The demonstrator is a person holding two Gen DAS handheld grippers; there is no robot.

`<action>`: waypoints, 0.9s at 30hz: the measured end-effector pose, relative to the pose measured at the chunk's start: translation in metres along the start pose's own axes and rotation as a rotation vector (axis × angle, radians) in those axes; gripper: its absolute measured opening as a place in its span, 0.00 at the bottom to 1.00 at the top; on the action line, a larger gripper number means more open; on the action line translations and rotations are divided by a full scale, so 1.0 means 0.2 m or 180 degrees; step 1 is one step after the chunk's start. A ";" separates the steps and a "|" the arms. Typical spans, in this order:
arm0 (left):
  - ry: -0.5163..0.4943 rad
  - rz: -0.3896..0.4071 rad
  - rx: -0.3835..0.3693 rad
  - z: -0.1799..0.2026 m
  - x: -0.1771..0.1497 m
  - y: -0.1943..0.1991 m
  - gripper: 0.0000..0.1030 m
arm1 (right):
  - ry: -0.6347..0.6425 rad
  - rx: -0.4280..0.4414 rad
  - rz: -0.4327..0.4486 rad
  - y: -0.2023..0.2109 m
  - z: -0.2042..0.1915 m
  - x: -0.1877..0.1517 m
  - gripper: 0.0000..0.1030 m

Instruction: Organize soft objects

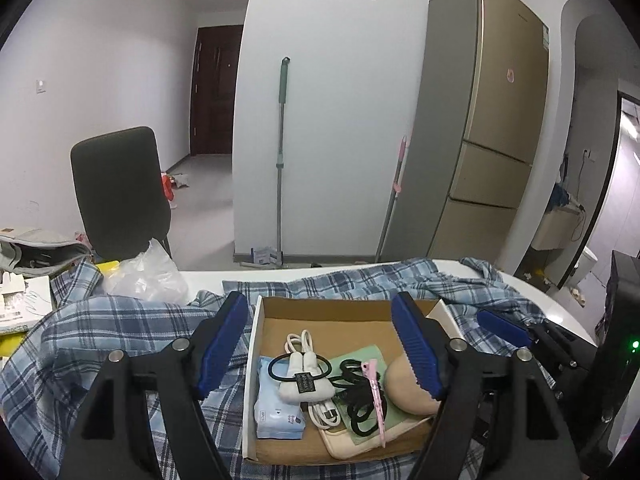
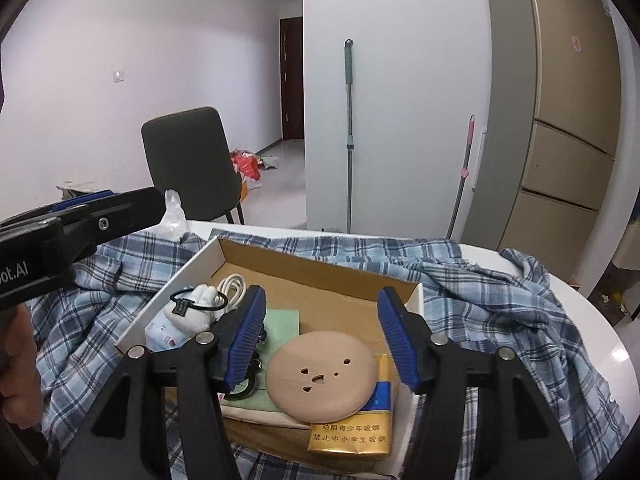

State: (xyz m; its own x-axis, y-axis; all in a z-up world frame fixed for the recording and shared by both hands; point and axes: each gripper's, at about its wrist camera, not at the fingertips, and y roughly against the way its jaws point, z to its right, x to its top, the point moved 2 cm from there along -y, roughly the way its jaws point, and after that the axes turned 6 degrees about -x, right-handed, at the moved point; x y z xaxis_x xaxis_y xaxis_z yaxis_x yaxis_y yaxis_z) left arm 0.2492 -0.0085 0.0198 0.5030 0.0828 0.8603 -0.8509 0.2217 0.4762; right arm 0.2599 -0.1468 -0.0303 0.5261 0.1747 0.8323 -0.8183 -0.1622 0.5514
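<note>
An open cardboard box (image 1: 344, 306) (image 2: 320, 268) sits on a blue plaid shirt (image 1: 100, 328) (image 2: 500, 292). In it lie a round beige puff (image 2: 322, 376) (image 1: 404, 384), a white plush with a black hair tie (image 1: 306, 380) (image 2: 196, 312), a white cable (image 1: 300, 342), a blue tissue pack (image 1: 278, 408), a green cloth (image 1: 360, 360), black hair ties (image 1: 360, 400), a pink clip (image 1: 376, 396) and a gold cigarette pack (image 2: 352, 428). My left gripper (image 1: 320, 344) is open above the box. My right gripper (image 2: 322, 336) is open around the puff, not touching it.
The white table edge (image 2: 600, 320) curves at the right. A clear plastic bag (image 1: 148, 276) and papers (image 1: 20, 300) lie at the left. A dark chair (image 1: 120, 192) stands behind the table. Two mops (image 1: 280, 152) and a fridge (image 1: 492, 120) stand by the wall.
</note>
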 end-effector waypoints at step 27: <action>-0.0373 0.0882 0.0119 0.23 -0.05 0.98 0.74 | -0.0109 0.0000 0.1044 0.88 0.07 0.00 0.56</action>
State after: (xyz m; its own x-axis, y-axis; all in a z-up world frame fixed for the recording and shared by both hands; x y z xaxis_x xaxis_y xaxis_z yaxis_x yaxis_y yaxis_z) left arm 0.0706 -0.0103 0.1139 0.2319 0.0220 0.9725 -0.9594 0.1701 0.2249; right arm 0.1188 -0.1896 0.0685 0.2422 0.0803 0.9669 -0.9454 -0.2044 0.2537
